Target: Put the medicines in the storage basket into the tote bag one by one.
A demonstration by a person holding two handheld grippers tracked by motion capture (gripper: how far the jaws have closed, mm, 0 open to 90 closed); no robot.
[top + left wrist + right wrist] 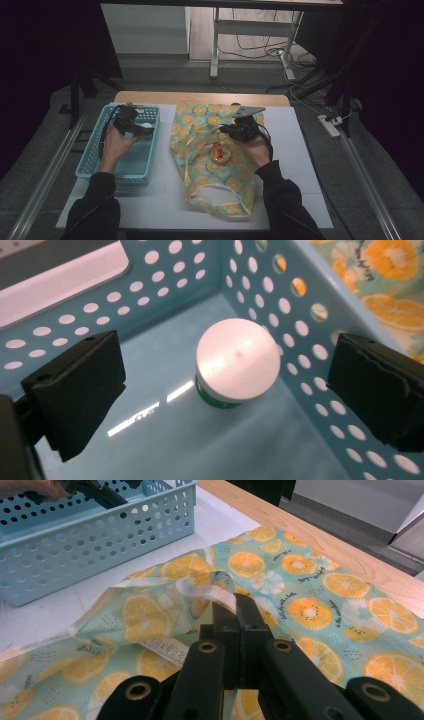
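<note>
The small jar (235, 362), white-lidded with a green band below the lid, stands upright in the centre of the left gripper view, on the floor of the blue perforated basket (300, 305) near a corner. It looks light, rigid and smooth, so the lid may slip; a hold across the round side walls, low on the body, seems safest. The left gripper (225, 390) hangs above it with jaws spread wide, one on either side of the jar and touching nothing. In the right gripper view the right gripper (235, 615) has its jaws pinched together on a raised fold of the orange-slice bag (300, 605), a soft, limp cloth that will sag wherever it is not held. The high view adds a small round thing with a red mark (220, 152) lying on the bag at the frame's centre, perhaps another jar; too small to tell.
</note>
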